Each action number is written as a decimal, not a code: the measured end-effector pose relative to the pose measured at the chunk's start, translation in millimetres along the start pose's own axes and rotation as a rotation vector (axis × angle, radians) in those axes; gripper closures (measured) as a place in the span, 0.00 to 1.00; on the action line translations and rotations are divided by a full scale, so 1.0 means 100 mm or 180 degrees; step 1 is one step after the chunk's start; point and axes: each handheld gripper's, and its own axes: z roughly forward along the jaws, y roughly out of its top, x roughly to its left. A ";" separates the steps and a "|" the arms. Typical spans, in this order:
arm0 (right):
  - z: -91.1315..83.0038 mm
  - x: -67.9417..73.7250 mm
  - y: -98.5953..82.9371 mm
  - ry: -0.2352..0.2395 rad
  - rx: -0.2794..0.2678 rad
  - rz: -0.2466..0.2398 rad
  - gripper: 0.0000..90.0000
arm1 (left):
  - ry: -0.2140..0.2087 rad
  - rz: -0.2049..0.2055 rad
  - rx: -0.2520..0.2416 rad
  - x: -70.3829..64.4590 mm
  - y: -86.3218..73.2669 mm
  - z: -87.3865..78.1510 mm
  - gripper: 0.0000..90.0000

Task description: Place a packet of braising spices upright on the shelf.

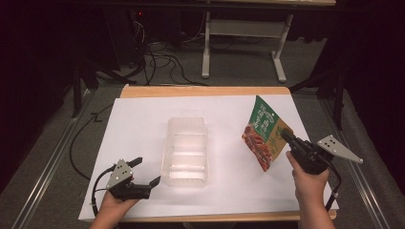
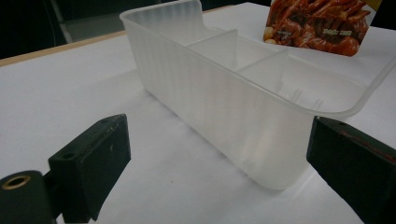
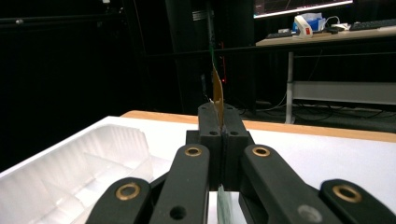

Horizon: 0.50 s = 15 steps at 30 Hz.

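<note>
Right gripper (image 1: 286, 137) is pinching the packet (image 1: 261, 134) by its edge above the table (image 1: 143, 124), right of the tray (image 1: 185, 151); looking light and floppy, while left gripper (image 1: 145, 171) is waiting open.

Left gripper (image 1: 145, 172): we see black fingers, a grey screw-dotted plate, a black cable.
Right gripper (image 1: 285, 135): black links, brass rivets, a grey plate.
Forearms: bare.
</note>
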 end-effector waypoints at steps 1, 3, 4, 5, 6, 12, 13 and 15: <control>0.00 0.00 0.00 0.0000 0.0000 0.0000 1.00 | 0.0000 0.0000 0.0000 0.00 0.00 0.00 0.08; 0.00 0.00 0.00 0.0010 -0.0001 -0.0044 1.00 | 0.0004 -0.0006 0.0000 0.01 0.00 0.00 0.08; -0.01 0.00 0.00 0.0006 -0.0001 -0.0050 1.00 | 0.0000 -0.0004 0.0004 0.01 0.00 0.00 0.08; -0.01 0.00 0.00 0.0006 -0.0001 -0.0050 1.00 | 0.0003 -0.0005 0.0005 0.01 0.00 0.00 0.08; -0.02 -0.01 0.00 0.0004 0.0002 -0.0070 1.00 | -0.0001 -0.0010 0.0007 0.01 0.00 0.00 0.08; -0.03 -0.02 -0.02 0.0061 -0.0007 -0.0097 0.99 | -0.0012 -0.0016 -0.0006 0.02 -0.01 0.00 0.08; -0.03 -0.02 -0.02 0.0061 -0.0007 -0.0097 0.99 | -0.0012 -0.0019 -0.0008 0.01 -0.01 0.00 0.08; -0.02 0.00 -0.02 0.0101 -0.0001 -0.0127 0.98 | -0.0020 -0.0018 -0.0006 0.01 -0.01 0.00 0.08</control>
